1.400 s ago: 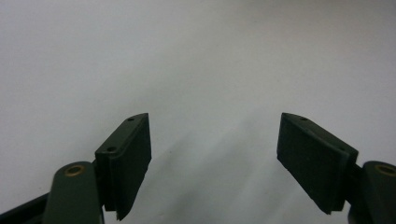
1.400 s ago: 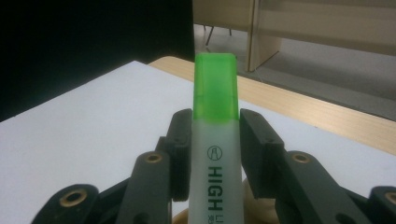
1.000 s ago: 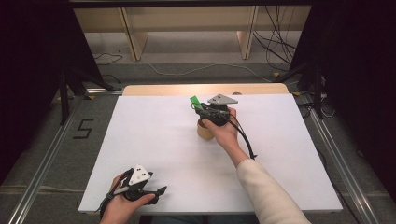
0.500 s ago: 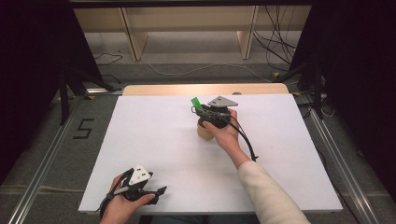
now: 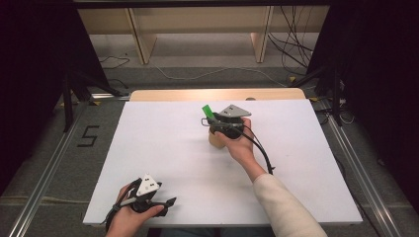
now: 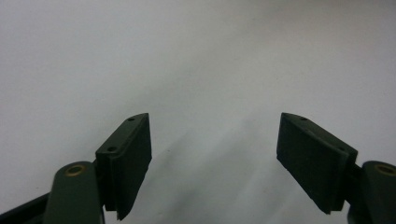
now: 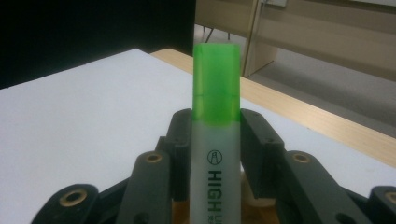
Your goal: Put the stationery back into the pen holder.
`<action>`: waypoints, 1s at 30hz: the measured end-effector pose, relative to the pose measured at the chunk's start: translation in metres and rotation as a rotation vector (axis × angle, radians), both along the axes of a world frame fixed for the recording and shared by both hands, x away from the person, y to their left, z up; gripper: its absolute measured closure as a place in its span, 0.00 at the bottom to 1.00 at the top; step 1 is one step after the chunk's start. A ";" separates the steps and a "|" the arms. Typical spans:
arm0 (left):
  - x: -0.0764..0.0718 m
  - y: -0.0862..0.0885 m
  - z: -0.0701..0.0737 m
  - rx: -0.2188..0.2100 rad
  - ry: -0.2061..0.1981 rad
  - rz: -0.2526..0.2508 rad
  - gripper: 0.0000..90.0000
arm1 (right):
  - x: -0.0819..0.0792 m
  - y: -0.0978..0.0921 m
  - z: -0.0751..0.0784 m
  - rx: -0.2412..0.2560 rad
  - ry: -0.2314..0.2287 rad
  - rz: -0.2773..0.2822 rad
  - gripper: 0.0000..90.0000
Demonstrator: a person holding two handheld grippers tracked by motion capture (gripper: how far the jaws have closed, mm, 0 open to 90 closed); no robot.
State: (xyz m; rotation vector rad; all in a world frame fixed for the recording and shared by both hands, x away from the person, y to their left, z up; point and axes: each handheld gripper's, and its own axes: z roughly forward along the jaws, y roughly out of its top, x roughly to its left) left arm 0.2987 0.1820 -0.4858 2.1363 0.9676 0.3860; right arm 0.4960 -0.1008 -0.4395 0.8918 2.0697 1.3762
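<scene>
Near the far edge of the smooth white surface (image 5: 163,148), the right hand-held gripper (image 5: 213,120) pinches a flat-sided highlighter (image 7: 215,140) with a translucent green cap just above a tan cylindrical holder (image 5: 215,140), while the left hand-held gripper (image 6: 215,163), matte black jaws spread, hovers at the near-left corner.

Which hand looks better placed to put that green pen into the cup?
Right, probably: its gripper already clamps the green-capped highlighter pen above the tan cup. The left gripper is open, near the table's front edge.
</scene>
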 end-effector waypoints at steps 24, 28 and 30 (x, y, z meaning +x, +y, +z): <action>0.000 0.000 0.000 0.001 -0.002 -0.001 0.30 | -0.013 -0.003 -0.006 -0.047 -0.046 -0.032 0.72; 0.000 0.000 0.000 0.002 -0.001 -0.001 0.30 | -0.014 -0.005 -0.010 -0.043 -0.036 -0.035 0.73; 0.000 0.000 0.000 0.002 -0.002 -0.001 0.30 | -0.014 -0.005 -0.011 -0.054 -0.035 -0.034 0.72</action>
